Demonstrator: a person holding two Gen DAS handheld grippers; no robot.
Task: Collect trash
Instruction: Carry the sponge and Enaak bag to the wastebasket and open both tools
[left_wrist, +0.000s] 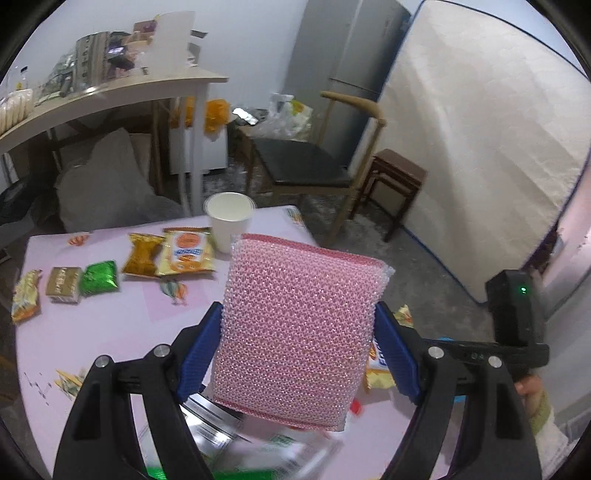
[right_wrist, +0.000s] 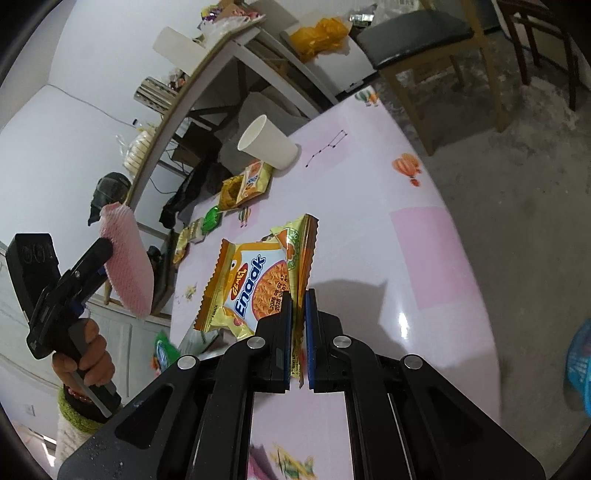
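A pink mesh sponge (left_wrist: 299, 325) stands upright between the blue pads of my left gripper (left_wrist: 298, 314), which is shut on its two sides above the pink table (left_wrist: 110, 332). The right wrist view shows that same sponge (right_wrist: 127, 258) raised at the far left, with a hand on the handle. My right gripper (right_wrist: 300, 299) is shut on the edge of a yellow Enaak noodle wrapper (right_wrist: 247, 284), which is lifted over the table (right_wrist: 369, 184). More wrappers lie on the table: a green one (left_wrist: 99, 282), a gold one (left_wrist: 142, 254) and an orange-printed one (left_wrist: 186, 254).
A white paper cup (left_wrist: 229, 221) stands at the table's far edge. Blurred packets and something shiny lie under the sponge (left_wrist: 214, 413). Beyond the table are a dark-seated chair (left_wrist: 303, 166), a brown stool (left_wrist: 399, 181), a mattress (left_wrist: 480, 129) against the wall and a cluttered desk (left_wrist: 110, 96).
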